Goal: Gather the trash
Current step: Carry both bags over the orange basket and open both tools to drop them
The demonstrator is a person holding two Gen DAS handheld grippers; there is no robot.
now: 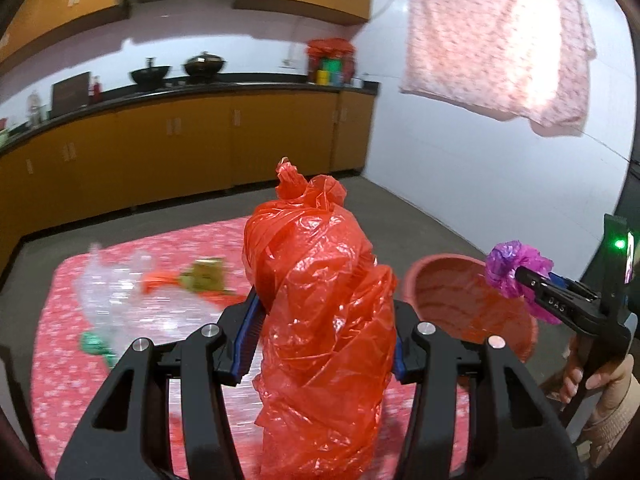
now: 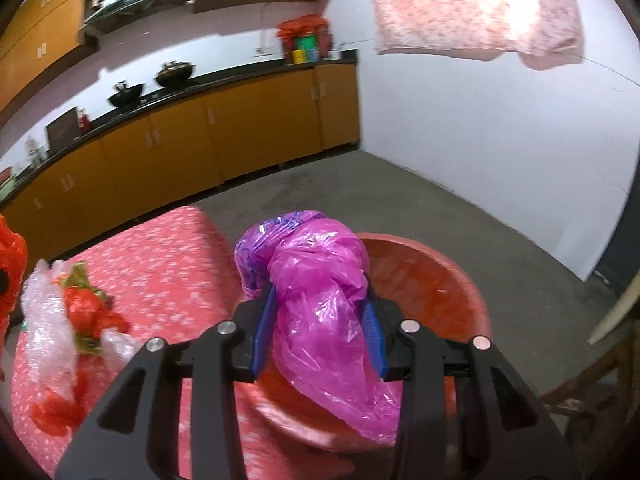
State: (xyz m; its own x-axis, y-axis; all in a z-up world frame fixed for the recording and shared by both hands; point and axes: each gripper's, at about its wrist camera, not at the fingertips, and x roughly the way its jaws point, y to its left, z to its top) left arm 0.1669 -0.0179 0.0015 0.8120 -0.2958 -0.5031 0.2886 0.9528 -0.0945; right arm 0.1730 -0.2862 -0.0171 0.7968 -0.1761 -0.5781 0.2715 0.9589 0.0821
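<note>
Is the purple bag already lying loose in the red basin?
No, the right gripper is clamped on the purple plastic bag, holding it above the red basin.

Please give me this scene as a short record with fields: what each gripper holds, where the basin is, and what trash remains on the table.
left gripper: shut on red bag
right gripper: shut on purple bag, held above the basin
basin: red, at the table's right edge; what supports it is unclear
table: covered with a pink flowered cloth
trash on table: clear plastic wrap with red and green scraps
background: kitchen counter with two woks
</note>
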